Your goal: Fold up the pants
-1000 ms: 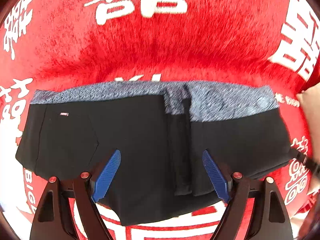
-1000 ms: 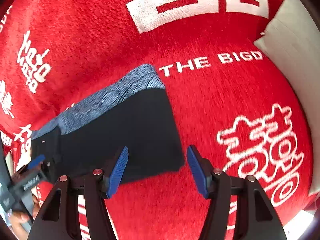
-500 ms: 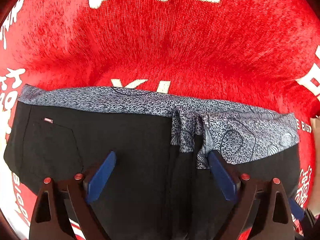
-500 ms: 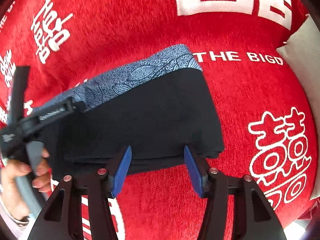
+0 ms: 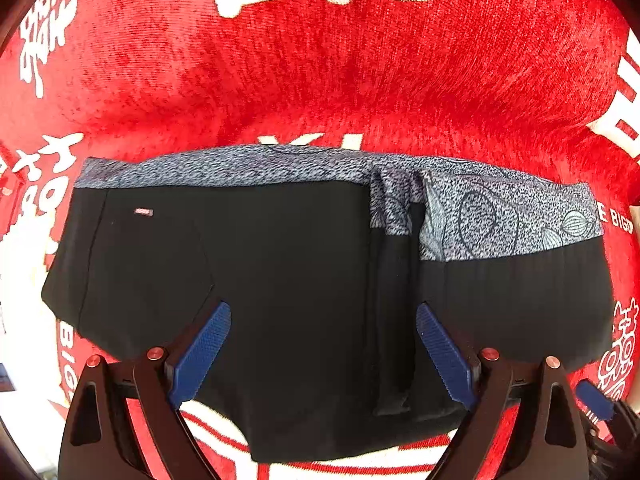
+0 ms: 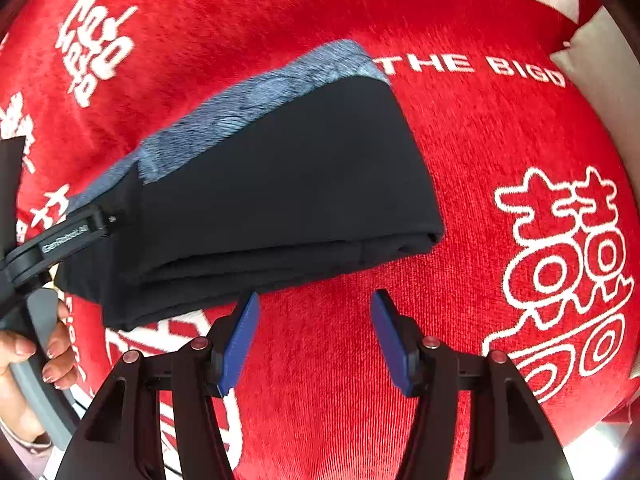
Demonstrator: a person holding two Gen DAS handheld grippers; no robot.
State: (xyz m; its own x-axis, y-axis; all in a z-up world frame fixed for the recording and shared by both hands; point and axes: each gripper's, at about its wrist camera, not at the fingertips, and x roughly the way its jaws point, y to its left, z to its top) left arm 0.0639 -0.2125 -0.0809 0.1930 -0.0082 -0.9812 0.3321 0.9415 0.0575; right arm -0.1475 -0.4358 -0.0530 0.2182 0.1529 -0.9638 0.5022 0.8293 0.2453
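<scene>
The black pants (image 5: pixel 288 280) are lying on the red cloth (image 5: pixel 320 80) already folded into a compact stack, so the task is looking almost finished, while the left gripper (image 5: pixel 323 354) and the right gripper (image 6: pixel 315 338) are hovering wide open, holding nothing.

Cloth (image 5: pixel 360 80) lettering cropped (frame edges)

Matt black cloth pants (image 5: pixel 288 280) on plush red blanket (image 5: pixel 360 72)
</scene>
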